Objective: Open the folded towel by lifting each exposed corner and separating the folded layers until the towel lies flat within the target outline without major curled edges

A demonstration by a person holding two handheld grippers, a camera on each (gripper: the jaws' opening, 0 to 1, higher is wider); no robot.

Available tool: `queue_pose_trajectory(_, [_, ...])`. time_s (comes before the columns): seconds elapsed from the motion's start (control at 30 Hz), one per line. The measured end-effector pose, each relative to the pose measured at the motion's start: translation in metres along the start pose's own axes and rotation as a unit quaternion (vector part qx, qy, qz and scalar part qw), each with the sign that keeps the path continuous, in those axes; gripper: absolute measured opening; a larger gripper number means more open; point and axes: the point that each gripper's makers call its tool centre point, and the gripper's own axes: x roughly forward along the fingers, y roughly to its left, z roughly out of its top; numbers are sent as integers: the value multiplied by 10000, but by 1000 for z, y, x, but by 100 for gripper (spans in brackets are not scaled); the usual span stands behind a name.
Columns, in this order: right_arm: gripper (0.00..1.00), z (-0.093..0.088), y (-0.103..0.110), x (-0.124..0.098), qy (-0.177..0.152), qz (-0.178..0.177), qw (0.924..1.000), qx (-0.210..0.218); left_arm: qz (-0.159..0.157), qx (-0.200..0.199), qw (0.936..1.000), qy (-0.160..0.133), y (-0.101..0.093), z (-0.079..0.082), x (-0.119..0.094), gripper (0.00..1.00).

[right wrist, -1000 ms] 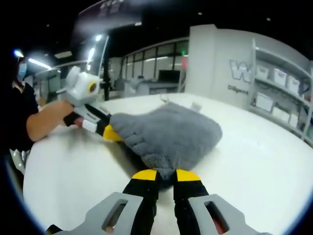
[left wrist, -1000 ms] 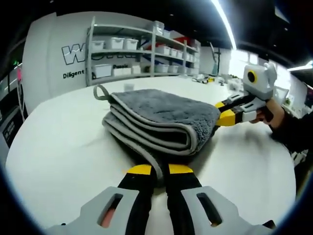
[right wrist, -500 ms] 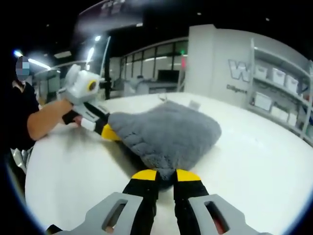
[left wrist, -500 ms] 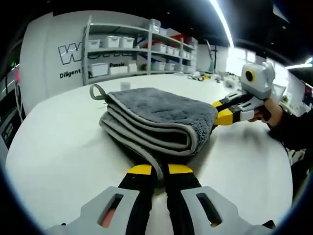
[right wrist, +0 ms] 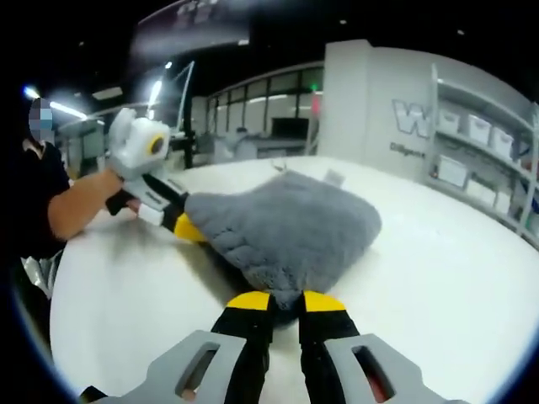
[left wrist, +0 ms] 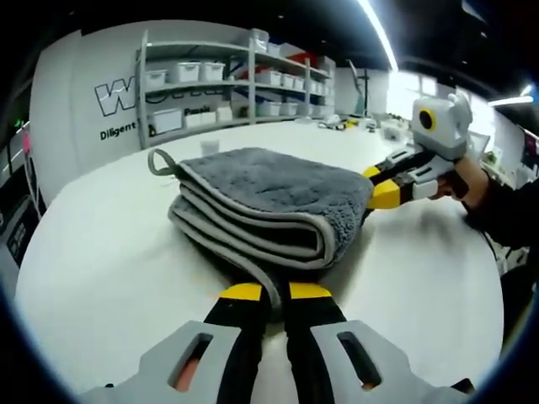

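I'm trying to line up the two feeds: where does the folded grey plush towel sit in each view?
Left gripper view: folded grey plush towel at centre, layered folded edge facing the camera.
Right gripper view: the towel at centre, fluffy top showing.
Shared landmark: white wall shelving with bins.

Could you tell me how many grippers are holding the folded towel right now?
2. The left gripper is shut on the grey towel at its near edge, and the right gripper pinches another corner, to the right in the left gripper view.
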Motion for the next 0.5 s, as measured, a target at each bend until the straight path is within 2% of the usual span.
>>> queue_pose_trajectory(0.27, [6,-4,10,-10,-53,34,10000,64,-184,-162,9997,-46,-10,-5,-9,6])
queue_pose_trajectory(0.5, [6,-8,21,-20,-37,3,10000,-60,-195,-36,9998,-71,-22,-9,-16,6])
